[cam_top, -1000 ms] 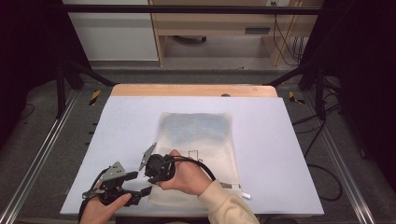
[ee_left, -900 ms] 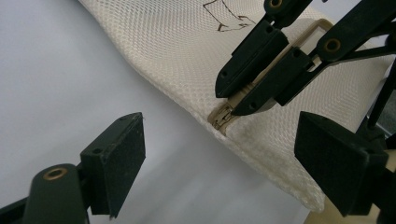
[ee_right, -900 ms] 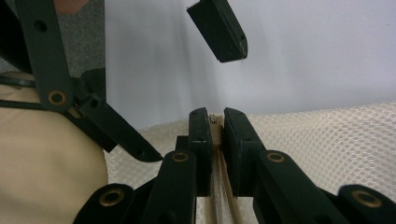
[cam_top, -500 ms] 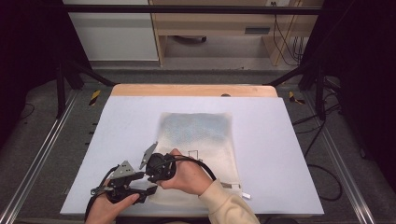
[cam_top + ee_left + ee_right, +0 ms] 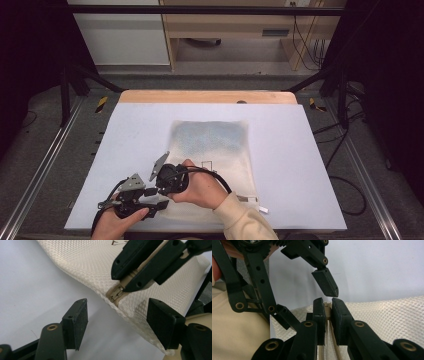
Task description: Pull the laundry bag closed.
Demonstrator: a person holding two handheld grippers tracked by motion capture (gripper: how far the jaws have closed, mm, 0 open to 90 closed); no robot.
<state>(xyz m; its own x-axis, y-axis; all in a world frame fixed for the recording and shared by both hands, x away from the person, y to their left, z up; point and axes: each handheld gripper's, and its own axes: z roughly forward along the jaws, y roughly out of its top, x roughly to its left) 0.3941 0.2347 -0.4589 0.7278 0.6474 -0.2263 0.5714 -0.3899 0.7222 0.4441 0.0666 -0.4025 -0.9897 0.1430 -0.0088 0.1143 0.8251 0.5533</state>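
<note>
A cream mesh bag (image 5: 215,145) with a bluish patch lies flat on the white mat (image 5: 300,160). My right gripper (image 5: 165,187) is shut on the zipper edge at the bag's near left corner; in the right gripper view its pads (image 5: 326,307) clamp the zipper tape (image 5: 329,350). My left gripper (image 5: 156,198) sits just left of it, open. Its jaws have just been closing. In the left gripper view its pads (image 5: 77,322) straddle the raised corner, with the zipper pull (image 5: 115,293) between them, untouched. The right gripper (image 5: 123,280) pinches just above the pull.
A wooden table edge (image 5: 205,96) runs along the far side. Metal frame rails (image 5: 45,165) flank the mat. A small white tag (image 5: 262,209) lies at the bag's near right corner. Both forearms come in at the bottom.
My left gripper has shifted right, up to the bag's corner beside the right gripper, and its jaws stand narrower. The right gripper and the bag have stayed put.
</note>
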